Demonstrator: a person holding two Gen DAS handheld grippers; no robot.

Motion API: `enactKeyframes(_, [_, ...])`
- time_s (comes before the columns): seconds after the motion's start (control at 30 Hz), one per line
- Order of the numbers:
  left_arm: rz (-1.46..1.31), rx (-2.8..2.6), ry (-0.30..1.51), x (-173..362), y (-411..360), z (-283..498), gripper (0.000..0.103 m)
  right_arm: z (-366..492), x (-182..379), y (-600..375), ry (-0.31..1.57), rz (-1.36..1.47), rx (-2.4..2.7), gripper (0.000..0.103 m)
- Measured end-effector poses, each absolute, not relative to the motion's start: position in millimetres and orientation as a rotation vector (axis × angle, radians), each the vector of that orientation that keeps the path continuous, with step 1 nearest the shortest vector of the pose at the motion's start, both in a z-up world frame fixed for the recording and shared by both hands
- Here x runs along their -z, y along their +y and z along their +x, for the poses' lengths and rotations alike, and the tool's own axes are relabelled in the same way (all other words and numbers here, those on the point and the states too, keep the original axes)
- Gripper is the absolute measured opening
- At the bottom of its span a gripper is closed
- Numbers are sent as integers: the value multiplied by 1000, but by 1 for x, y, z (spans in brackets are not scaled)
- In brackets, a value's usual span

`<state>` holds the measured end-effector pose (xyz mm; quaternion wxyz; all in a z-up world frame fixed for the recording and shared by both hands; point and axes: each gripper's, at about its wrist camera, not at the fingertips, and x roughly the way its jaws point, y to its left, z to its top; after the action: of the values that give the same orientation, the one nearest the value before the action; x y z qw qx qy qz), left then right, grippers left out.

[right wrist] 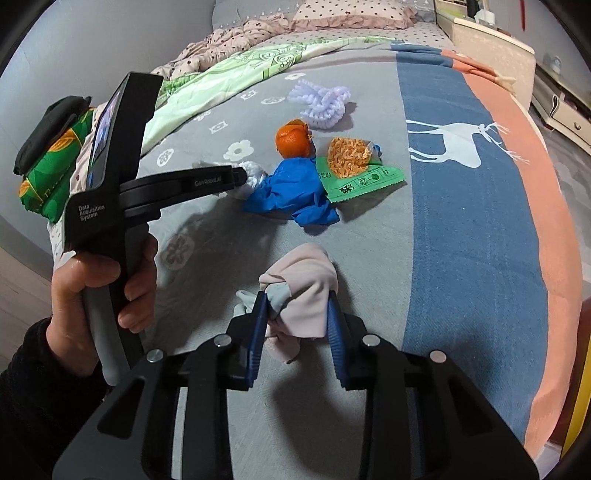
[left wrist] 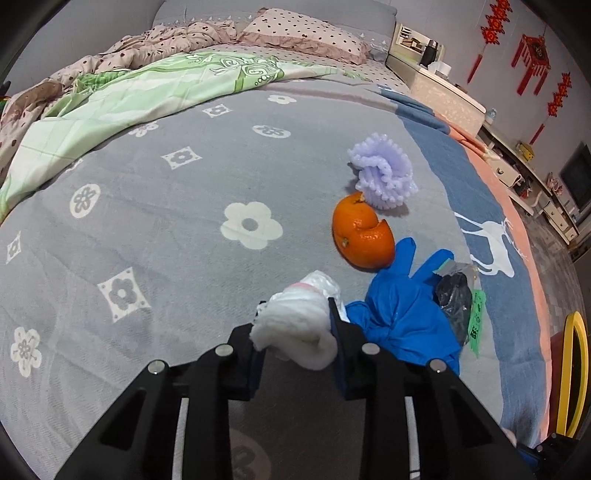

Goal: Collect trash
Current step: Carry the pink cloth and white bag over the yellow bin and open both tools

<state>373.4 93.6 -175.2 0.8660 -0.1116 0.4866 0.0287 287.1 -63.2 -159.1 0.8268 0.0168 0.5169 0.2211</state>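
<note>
White wad, pink wad, clamped.

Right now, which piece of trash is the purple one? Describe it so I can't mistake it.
On the grey flowered bedspread the trash lies near the blue stripe with the white deer. At the far end of that cluster, just beyond the orange peel, sits the lilac foam fruit net. It alone is pale purple, with a knobbly mesh surface.

We see a bed under a grey flowered blanket, a spotted pillow at its head edge, pale low cabinets along the grey wall hung with red ornaments.
</note>
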Motion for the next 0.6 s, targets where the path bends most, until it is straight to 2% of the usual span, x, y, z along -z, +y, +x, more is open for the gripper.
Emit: enactKeyframes(0.6, [-210,-93,992,142,95,346,28,271,120,-110,1009,118,-411,30])
